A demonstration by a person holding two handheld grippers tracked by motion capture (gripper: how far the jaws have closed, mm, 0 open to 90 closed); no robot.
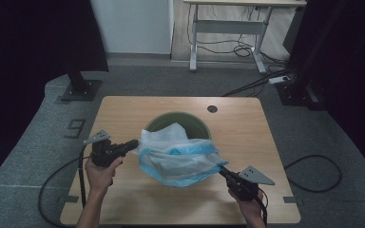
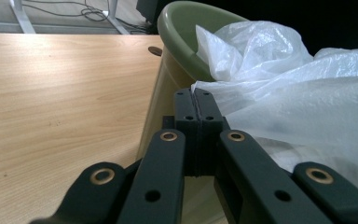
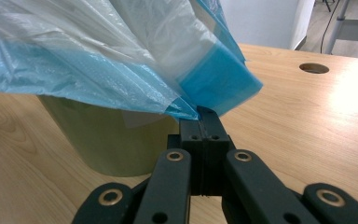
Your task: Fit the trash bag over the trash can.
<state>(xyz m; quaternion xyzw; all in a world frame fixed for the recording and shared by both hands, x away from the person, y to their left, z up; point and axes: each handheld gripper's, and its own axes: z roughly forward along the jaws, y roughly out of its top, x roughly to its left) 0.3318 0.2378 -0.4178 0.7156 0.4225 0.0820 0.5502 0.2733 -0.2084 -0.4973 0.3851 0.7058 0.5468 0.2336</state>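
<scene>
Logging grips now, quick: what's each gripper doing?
Left gripper: shut on the plastic bag edge.
Right gripper: shut on the bag's blue edge.

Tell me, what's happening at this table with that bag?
A person holds a plastic bin liner stretched between two handheld grippers. The left gripper and the right gripper are each clamped shut on an edge of it. The liner hangs partly over the green waste bin on the wooden table, not yet fitted around its rim.

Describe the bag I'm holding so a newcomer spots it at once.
On the wooden table, find the green bin at its middle. Draped over its near rim is the plastic bag, pinched between both grippers: the only crinkled, translucent white thing, with a blue band along its edge.
</scene>
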